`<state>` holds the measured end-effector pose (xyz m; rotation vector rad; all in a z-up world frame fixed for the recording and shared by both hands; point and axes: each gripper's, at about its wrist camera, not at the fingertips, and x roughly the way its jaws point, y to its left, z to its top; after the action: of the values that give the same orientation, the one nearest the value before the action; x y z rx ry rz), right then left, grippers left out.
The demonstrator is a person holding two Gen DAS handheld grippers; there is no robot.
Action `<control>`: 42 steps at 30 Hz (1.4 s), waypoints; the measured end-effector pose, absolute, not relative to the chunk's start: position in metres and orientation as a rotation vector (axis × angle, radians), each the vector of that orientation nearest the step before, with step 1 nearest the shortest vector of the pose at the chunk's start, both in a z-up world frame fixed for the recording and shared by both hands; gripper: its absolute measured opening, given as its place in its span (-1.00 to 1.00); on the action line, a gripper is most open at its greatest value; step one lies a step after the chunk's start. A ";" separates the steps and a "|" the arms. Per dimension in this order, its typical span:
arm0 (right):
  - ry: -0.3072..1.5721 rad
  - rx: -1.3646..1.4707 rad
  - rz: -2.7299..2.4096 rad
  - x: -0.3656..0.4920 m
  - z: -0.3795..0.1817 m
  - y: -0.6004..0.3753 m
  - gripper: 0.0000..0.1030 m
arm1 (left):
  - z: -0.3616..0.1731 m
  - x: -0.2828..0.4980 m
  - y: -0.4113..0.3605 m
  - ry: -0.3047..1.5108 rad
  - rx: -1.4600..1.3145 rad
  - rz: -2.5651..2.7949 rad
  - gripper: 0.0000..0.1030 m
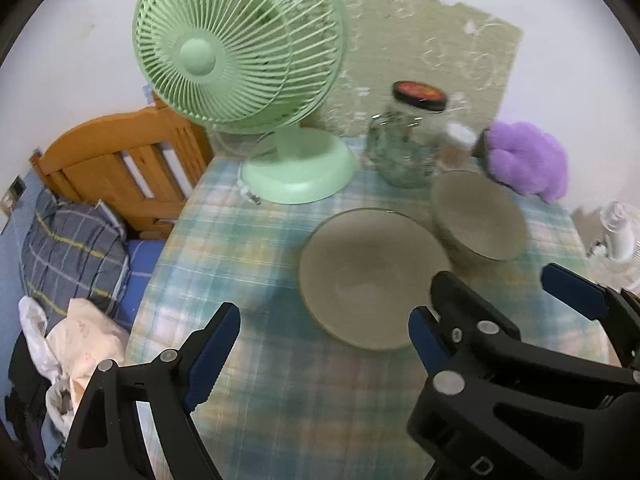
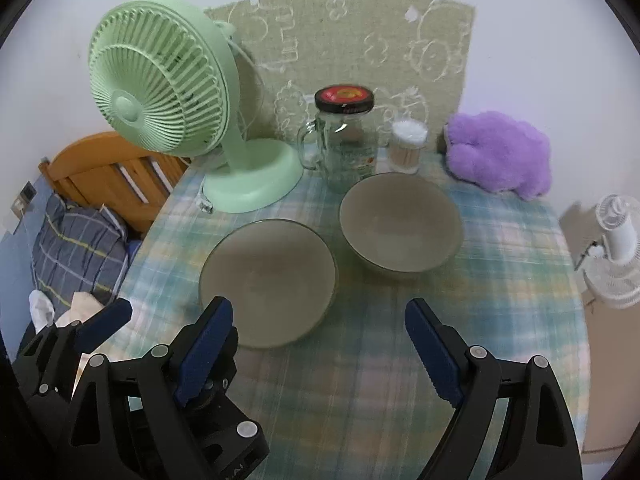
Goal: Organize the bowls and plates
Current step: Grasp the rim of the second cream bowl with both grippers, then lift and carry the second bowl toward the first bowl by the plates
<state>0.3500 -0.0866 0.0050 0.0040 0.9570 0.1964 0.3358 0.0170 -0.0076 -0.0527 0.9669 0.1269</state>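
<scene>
Both grippers hovering empty over two bowls, nothing grabbed yet

Left gripper (image 1: 324, 342) and right gripper (image 2: 320, 344) are both spread wide, holding nothing. The wide bowl (image 2: 267, 282) sits just in front of the green fan (image 2: 168, 96), the deeper bowl (image 2: 400, 222) beside it, apart, right in front of the glass jar (image 2: 344, 140). My worry: smooth rims slipping, or a nudged bowl knocking that jar.

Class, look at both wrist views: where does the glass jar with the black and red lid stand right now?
The glass jar stands at the back of the plaid-covered table, between the green fan and a small container of cotton swabs, just behind the right-hand bowl.
</scene>
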 end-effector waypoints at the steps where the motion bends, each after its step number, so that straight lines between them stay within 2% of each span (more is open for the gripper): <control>1: 0.963 0.000 0.191 0.355 0.002 -0.085 0.75 | -0.010 0.340 0.018 0.967 -0.053 0.134 0.66; 5: 0.979 0.014 0.205 0.375 -0.011 -0.081 0.72 | -0.025 0.357 0.023 0.989 -0.058 0.134 0.41; 7: 0.994 0.011 0.199 0.384 -0.019 -0.079 0.44 | -0.031 0.364 0.025 1.006 -0.059 0.148 0.32; 9: 1.018 0.004 0.199 0.392 -0.028 -0.075 0.28 | -0.039 0.370 0.027 1.022 -0.054 0.160 0.14; 11: 1.039 0.002 0.206 0.399 -0.036 -0.072 0.19 | -0.048 0.376 0.029 1.040 -0.058 0.167 -0.03; 13: 1.053 -0.002 0.210 0.406 -0.044 -0.070 0.02 | -0.054 0.381 0.029 1.050 -0.056 0.171 -0.11; 15: 1.065 -0.010 0.205 0.411 -0.052 -0.069 -0.03 | -0.060 0.386 0.029 1.061 -0.059 0.172 -0.19; 20: 1.073 0.001 0.193 0.422 -0.064 -0.071 -0.36 | -0.068 0.395 0.028 1.076 -0.064 0.164 -0.45; 24: 1.067 -0.001 0.178 0.430 -0.068 -0.072 -0.58 | -0.072 0.399 0.027 1.080 -0.060 0.163 -0.52; 34: 1.048 -0.024 0.168 0.430 -0.068 -0.071 -0.61 | -0.072 0.399 0.025 1.093 -0.031 0.180 -0.66; 42: 1.049 -0.017 0.152 0.415 -0.058 -0.078 -0.62 | -0.058 0.384 0.019 1.080 -0.003 0.153 -0.66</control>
<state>0.4147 -0.0784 -0.0582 -0.0174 1.0489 0.1517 0.3836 0.0191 -0.0580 -0.0029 1.0803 0.1530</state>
